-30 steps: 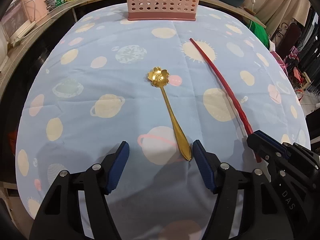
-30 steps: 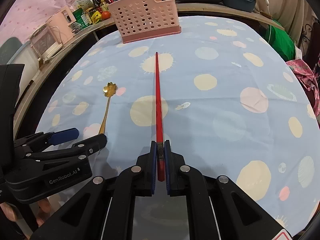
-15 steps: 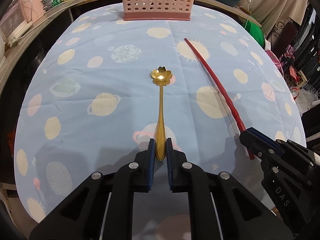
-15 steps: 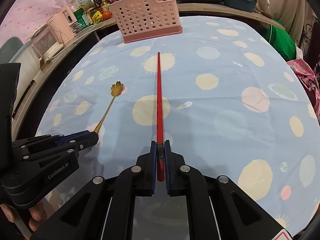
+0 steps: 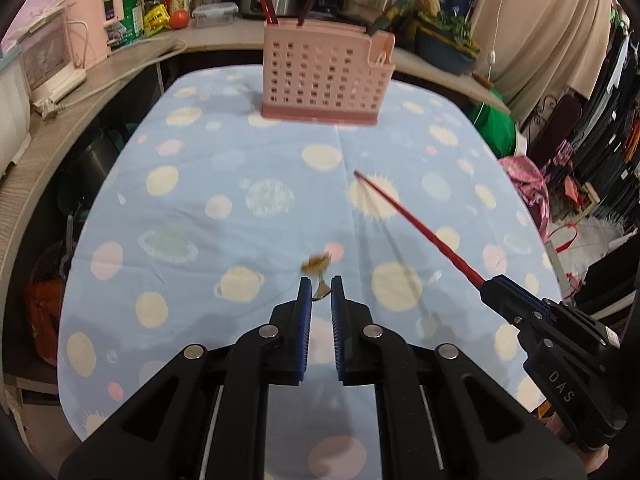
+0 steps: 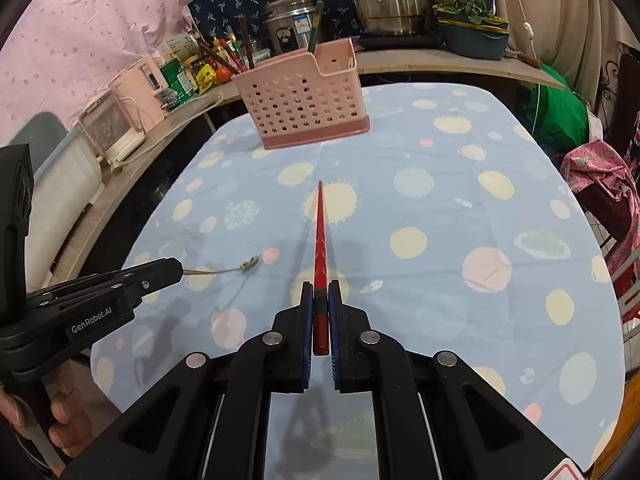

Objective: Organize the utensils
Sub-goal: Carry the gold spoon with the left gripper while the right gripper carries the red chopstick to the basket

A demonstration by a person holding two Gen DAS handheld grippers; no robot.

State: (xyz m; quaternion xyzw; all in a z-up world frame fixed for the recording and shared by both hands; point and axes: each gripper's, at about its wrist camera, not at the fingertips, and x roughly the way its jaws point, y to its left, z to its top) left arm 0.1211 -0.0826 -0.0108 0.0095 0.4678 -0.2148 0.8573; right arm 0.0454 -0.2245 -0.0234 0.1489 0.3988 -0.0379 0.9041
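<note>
My left gripper (image 5: 321, 285) is shut on the handle of a gold flower-bowl spoon (image 5: 318, 265) and holds it above the table, its bowl pointing ahead. The spoon (image 6: 248, 266) also shows in the right wrist view, sticking out of the left gripper (image 6: 180, 270). My right gripper (image 6: 320, 290) is shut on the thick end of a long red chopstick (image 6: 320, 232), lifted off the cloth and pointing at the pink utensil basket (image 6: 300, 100). In the left wrist view the chopstick (image 5: 416, 226) juts from the right gripper (image 5: 490, 282). The basket (image 5: 324, 78) stands at the table's far edge.
The table wears a blue cloth with planet prints (image 5: 240, 200). Behind it a counter (image 6: 440, 60) carries steel pots, bottles, a pink appliance and a planter. A green bag (image 6: 560, 116) and pink cloth lie off the right side.
The left gripper closed on the spoon handle and lifted it off the cloth. The right gripper raised the chopstick too. Both views now tilt up toward the basket.
</note>
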